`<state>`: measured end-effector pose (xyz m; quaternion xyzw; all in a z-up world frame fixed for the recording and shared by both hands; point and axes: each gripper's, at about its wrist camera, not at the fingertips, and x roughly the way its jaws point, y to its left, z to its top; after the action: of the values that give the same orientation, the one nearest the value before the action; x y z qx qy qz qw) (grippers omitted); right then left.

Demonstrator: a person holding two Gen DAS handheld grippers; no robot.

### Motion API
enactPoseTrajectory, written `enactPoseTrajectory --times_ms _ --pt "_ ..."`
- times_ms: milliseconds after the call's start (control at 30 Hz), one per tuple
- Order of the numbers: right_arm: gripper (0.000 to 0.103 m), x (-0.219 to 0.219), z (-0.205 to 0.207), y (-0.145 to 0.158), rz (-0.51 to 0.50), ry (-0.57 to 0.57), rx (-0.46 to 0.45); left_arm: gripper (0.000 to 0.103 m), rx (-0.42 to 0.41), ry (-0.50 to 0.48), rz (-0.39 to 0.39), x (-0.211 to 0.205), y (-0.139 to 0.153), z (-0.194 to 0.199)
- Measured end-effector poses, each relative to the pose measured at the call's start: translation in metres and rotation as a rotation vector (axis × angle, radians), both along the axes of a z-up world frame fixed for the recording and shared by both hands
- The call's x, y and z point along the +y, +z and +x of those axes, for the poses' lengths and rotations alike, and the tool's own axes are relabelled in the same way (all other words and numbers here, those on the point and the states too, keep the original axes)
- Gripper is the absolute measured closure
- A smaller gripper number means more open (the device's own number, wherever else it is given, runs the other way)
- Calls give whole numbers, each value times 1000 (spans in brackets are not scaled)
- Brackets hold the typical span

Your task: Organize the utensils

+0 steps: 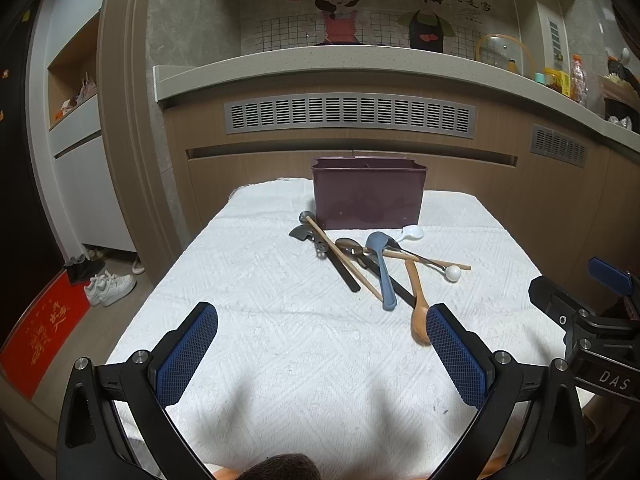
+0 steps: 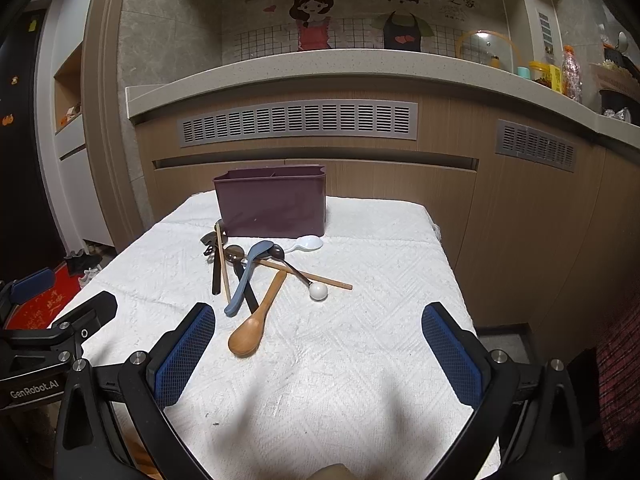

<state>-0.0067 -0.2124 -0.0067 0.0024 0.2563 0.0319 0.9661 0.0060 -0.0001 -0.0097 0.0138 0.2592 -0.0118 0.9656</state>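
A dark purple utensil bin (image 1: 368,192) (image 2: 272,204) stands at the far end of a white towel-covered table (image 1: 280,320) (image 2: 360,340). In front of it lies a tangled pile of utensils: a wooden spoon (image 1: 418,308) (image 2: 256,320), a grey-blue spoon (image 1: 382,268) (image 2: 244,280), a white spoon (image 1: 414,233) (image 2: 308,243), a metal spoon with a white ball end (image 1: 453,273) (image 2: 319,291), wooden chopsticks (image 1: 344,260) (image 2: 223,264) and black-handled tools. My left gripper (image 1: 322,322) is open and empty, short of the pile. My right gripper (image 2: 318,322) is open and empty, to the right of the wooden spoon.
A wood cabinet with grey vents (image 1: 350,114) and a counter (image 2: 320,64) rise behind the table. Bottles and jars (image 1: 560,80) stand on the counter at right. Shoes (image 1: 110,286) and a red mat (image 1: 44,328) lie on the floor at left.
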Motion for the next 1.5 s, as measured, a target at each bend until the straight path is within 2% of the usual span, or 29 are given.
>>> enactPoseTrajectory --times_ms 300,700,1033,1267,1333,1500 --pt "1 -1 4 -2 10 8 19 0 18 -4 -9 3 -1 3" --pt "1 -1 25 -2 -8 5 33 0 81 15 -29 11 -9 35" --pt "1 6 65 2 -70 34 41 0 122 23 -12 19 -11 101" --pt "1 13 113 -3 -101 55 75 0 130 -14 -20 21 -8 151" --pt "1 15 130 -5 -106 62 88 0 152 -32 -19 21 -11 169" --pt "1 19 174 -19 -107 98 160 0 301 -59 -11 18 -35 228"
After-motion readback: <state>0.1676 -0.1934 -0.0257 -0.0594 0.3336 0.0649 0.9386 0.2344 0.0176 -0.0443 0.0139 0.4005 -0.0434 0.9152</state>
